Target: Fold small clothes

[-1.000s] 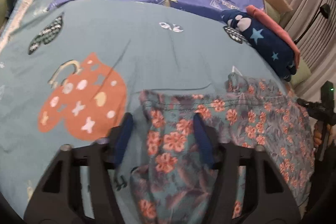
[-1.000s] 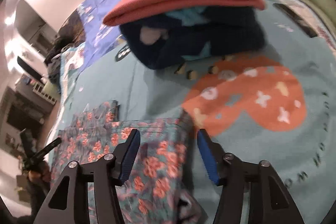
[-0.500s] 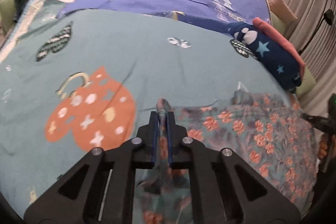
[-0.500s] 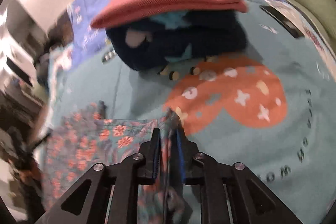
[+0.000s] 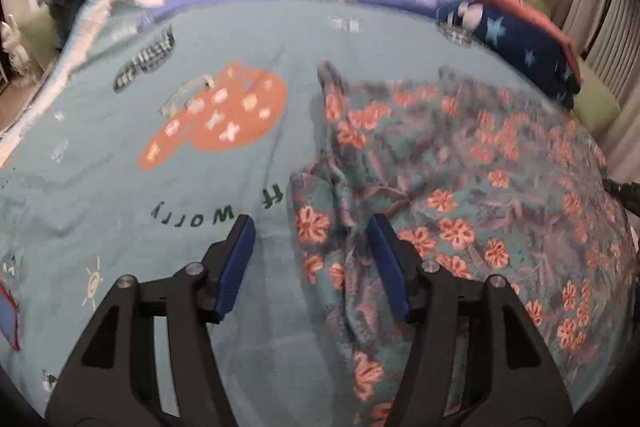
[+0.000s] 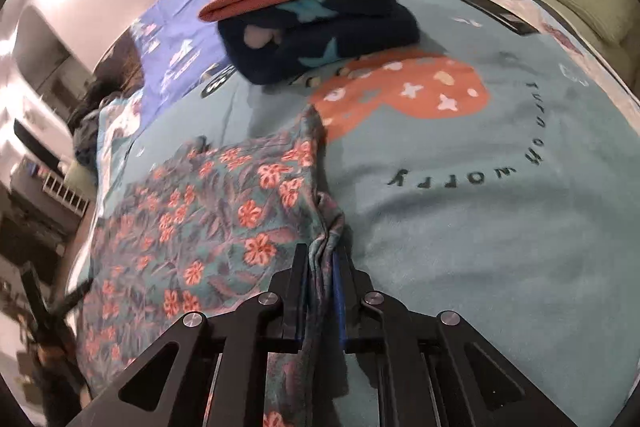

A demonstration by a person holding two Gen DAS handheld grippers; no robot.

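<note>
Your left gripper [image 5: 310, 261] stands wide open over the floral garment's [image 5: 460, 179] crumpled edge on the teal blanket [image 5: 120, 195]. Your right gripper [image 6: 320, 291] is pinched tight on a bunched fold of its hem.

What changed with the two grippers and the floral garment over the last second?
Both grippers closed on the floral garment half a second ago. Now the left gripper has opened and released its edge, while the right gripper stays clamped on the fabric. The folded pile on the blanket is unmoved.
</note>
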